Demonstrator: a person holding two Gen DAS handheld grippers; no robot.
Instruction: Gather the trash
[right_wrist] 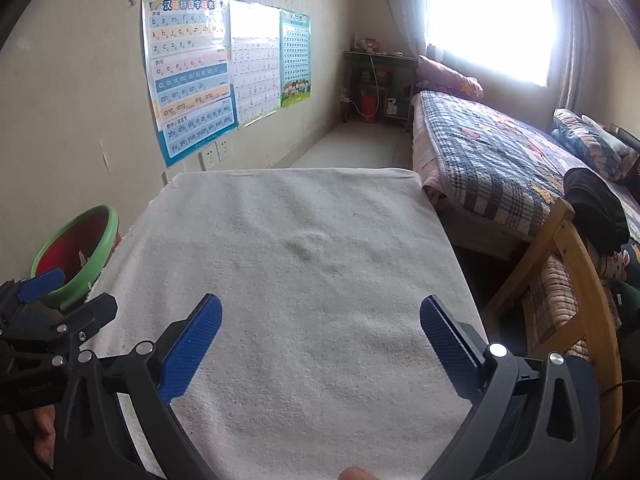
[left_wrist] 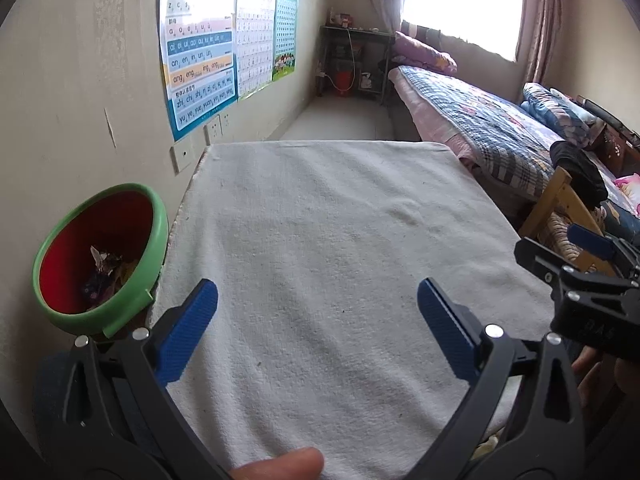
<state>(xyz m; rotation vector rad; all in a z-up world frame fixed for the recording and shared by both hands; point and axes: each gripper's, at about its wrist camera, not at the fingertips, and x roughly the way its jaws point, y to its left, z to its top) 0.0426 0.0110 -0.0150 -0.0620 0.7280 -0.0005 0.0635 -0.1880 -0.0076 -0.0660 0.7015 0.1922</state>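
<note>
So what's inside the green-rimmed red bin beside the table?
The bin holds crumpled wrappers, silvery, purple and yellowish, piled at the bottom. Whatever lies beneath that pile is covered, and the near wall hides part of the floor.

One table (left_wrist: 320, 240) under a white cloth. Two tools above it: the left tool (left_wrist: 318, 320) and the right tool (right_wrist: 320, 334), two blue fingers each. One green-rimmed red bin (left_wrist: 154, 248) just left of the table. Three posters (right_wrist: 188, 76) on the wall beyond the table. One bed (right_wrist: 500, 160) to its right.
</note>
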